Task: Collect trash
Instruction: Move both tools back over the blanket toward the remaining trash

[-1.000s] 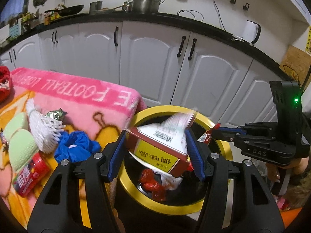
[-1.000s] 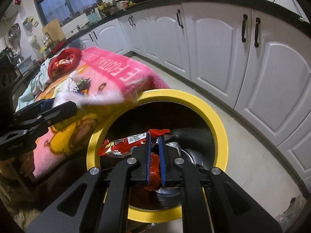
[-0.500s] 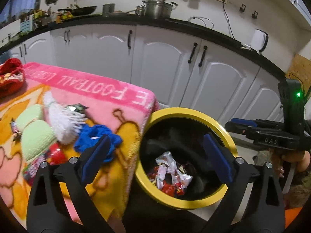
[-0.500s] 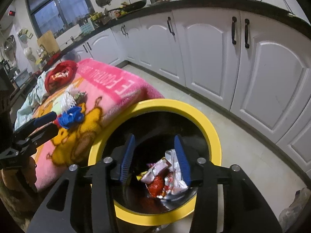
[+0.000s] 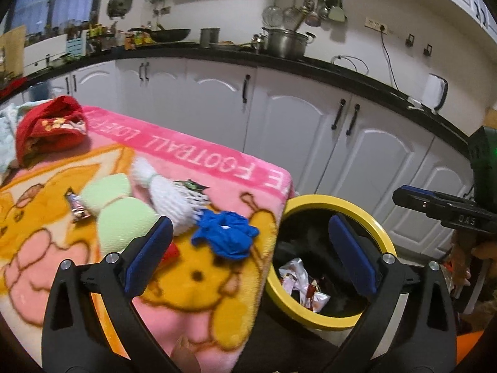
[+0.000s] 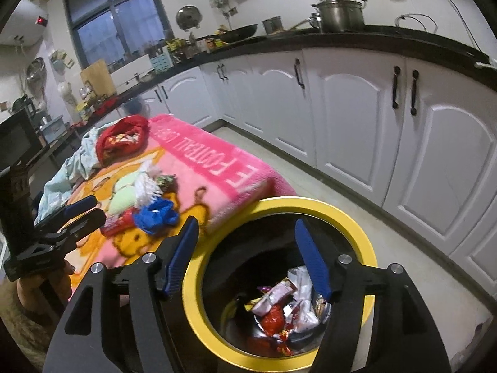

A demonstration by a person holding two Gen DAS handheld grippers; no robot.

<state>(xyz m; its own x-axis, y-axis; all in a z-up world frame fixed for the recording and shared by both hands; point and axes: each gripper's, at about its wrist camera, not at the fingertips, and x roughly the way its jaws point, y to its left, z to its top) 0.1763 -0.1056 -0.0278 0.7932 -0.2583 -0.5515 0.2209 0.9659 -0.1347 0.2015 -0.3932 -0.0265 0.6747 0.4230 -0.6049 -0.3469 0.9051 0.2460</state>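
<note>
The left gripper (image 5: 248, 245) has its blue fingers (image 5: 148, 255) spread very wide, and nothing is between them. They have just been opening. It hangs over the edge of the pink and yellow blanket (image 5: 198, 283), with one finger above the blanket and the other above the trash bin (image 5: 326, 205).

The right gripper (image 6: 248, 255) has its fingers (image 6: 310, 261) wide apart too, and they have just been opening. Nothing is held between them. It hangs right above the bin (image 6: 357, 227).

The bin is black inside with a yellow rim. It stands on the floor, touching the corner of the blanket. The trash (image 6: 285, 310) lies at the bottom of the bin: crumpled silver and red wrappers in a small pile.

More things lie on the blanket. A blue glove (image 5: 225, 237) is close to the bin. Next to it is a white foam net (image 5: 174, 199), with a small dark wrapper (image 5: 191, 186) touching it. Two pale green pads (image 5: 124, 220) lie side by side further left, and a small shiny wrapper (image 5: 77, 207) is just beside them. A red packet (image 6: 118, 222) peeks out by the glove. A red cloth (image 5: 49, 133) sits at the far end of the blanket.

White cupboards (image 5: 310, 130) run behind.
</note>
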